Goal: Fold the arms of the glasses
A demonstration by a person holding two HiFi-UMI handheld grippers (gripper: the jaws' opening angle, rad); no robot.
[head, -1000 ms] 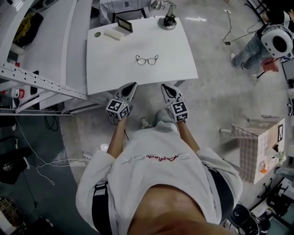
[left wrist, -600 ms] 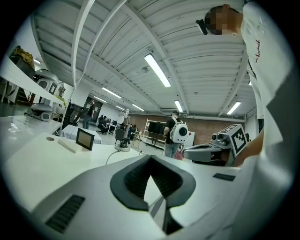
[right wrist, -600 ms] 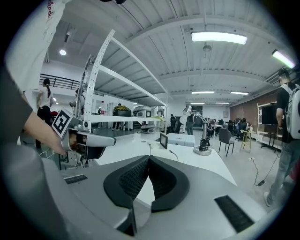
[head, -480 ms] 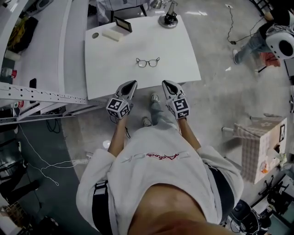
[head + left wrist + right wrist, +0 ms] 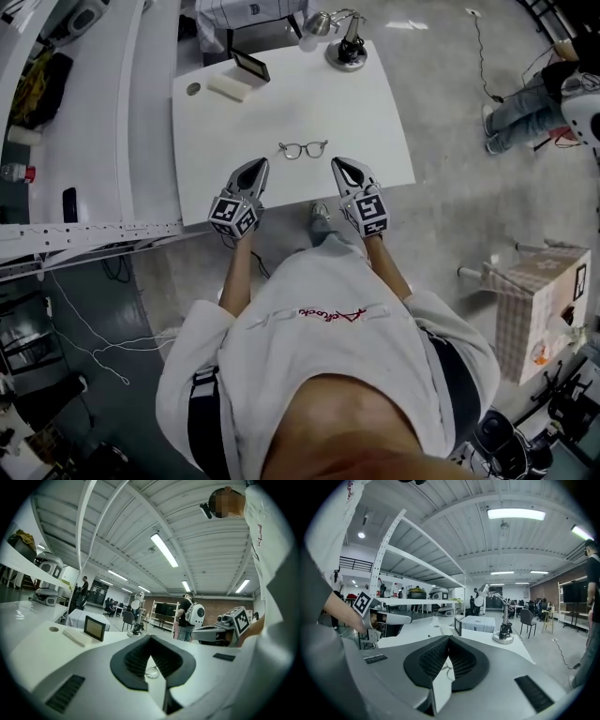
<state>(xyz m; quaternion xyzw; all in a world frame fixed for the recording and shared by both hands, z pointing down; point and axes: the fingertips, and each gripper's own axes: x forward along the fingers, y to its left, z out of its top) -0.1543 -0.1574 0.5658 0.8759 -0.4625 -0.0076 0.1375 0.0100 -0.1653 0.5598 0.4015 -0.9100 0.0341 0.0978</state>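
A pair of thin-framed glasses lies on the white table, lenses facing its near edge and arms pointing away. My left gripper is over the table's near edge, just left of and nearer than the glasses, shut and holding nothing. My right gripper mirrors it on the right, also shut and holding nothing. In the left gripper view a lens of the glasses shows beneath the closed jaw tips, and the right gripper is alongside. The right gripper view shows the left gripper to its left.
At the table's far side are a small dark screen, a white block, a round disc and a desk lamp on a round base. White shelving runs along the left. A cloth-covered box stands right.
Both grippers have moved forward together, from short of the table to over its near edge, closer to the glasses. Their jaws stay shut.
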